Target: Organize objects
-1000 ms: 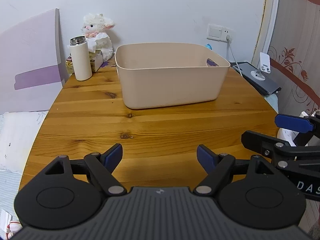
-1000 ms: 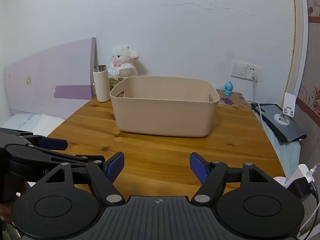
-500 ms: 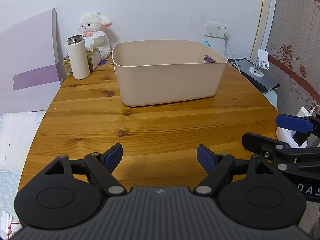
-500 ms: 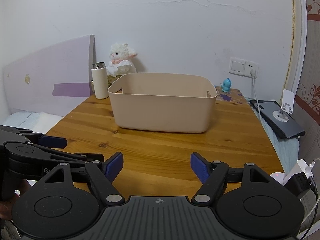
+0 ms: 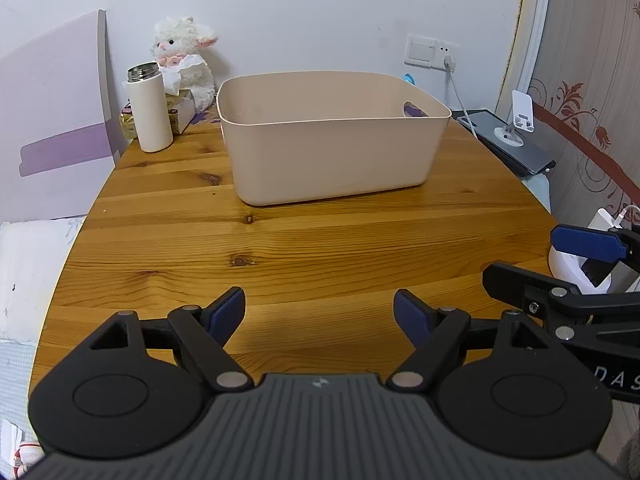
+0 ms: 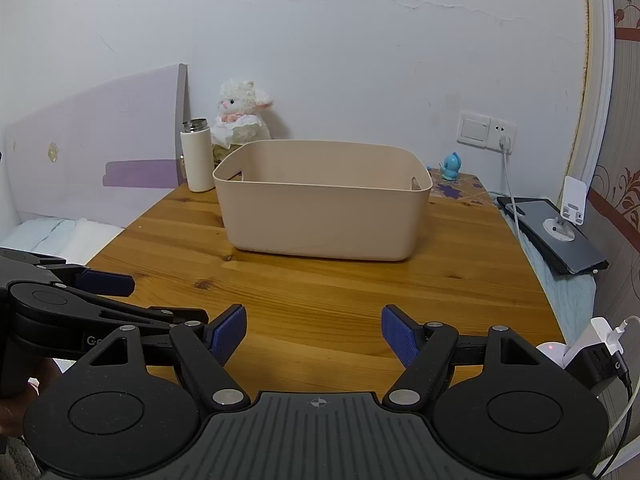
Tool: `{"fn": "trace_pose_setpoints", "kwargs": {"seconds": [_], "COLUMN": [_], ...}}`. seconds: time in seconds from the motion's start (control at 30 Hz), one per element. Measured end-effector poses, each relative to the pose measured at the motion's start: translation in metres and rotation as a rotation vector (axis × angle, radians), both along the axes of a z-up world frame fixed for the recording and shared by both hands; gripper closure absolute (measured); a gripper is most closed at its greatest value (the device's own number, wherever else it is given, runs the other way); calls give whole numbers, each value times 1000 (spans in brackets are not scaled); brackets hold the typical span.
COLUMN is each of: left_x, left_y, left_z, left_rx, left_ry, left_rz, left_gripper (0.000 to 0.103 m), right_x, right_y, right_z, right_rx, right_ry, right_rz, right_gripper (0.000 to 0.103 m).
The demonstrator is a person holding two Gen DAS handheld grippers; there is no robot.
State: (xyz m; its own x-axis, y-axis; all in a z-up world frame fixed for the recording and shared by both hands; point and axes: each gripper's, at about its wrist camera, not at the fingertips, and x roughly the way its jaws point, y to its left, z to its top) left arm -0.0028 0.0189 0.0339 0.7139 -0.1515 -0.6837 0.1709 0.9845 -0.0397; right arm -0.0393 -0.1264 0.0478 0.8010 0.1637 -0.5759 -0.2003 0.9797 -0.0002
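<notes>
A beige plastic bin point(image 5: 332, 136) stands on the wooden table point(image 5: 280, 248), toward the far side; it also shows in the right wrist view point(image 6: 324, 200). My left gripper point(image 5: 319, 312) is open and empty over the table's near edge. My right gripper point(image 6: 314, 330) is open and empty, beside it on the right. A white flask point(image 5: 149, 114) and a plush lamb point(image 5: 184, 60) stand at the far left corner. A small blue figurine point(image 6: 451, 165) stands behind the bin at the right.
A tissue box point(image 5: 182, 110) sits by the lamb. A dark tablet with a white phone stand point(image 6: 560, 232) lies off the table's right edge. A charger and cable point(image 6: 600, 340) hang at the near right. A bed point(image 5: 24, 264) lies to the left.
Both grippers have drawn back and risen a little, so the bin looks slightly farther and lower. Both stay open and empty.
</notes>
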Motion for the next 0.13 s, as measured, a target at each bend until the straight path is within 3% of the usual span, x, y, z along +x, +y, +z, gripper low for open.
{"fn": "trace_pose_setpoints", "kwargs": {"seconds": [0.13], "left_x": [3], "left_y": [0], "left_z": [-2], "left_rx": [-10], "left_ry": [10], "left_rz": [-2], "left_gripper": [21], "right_x": [3], "right_y": [0], "right_z": [-1], "right_rx": [-1], "right_ry": [4], "right_rz": [0], "right_gripper": [26]}}
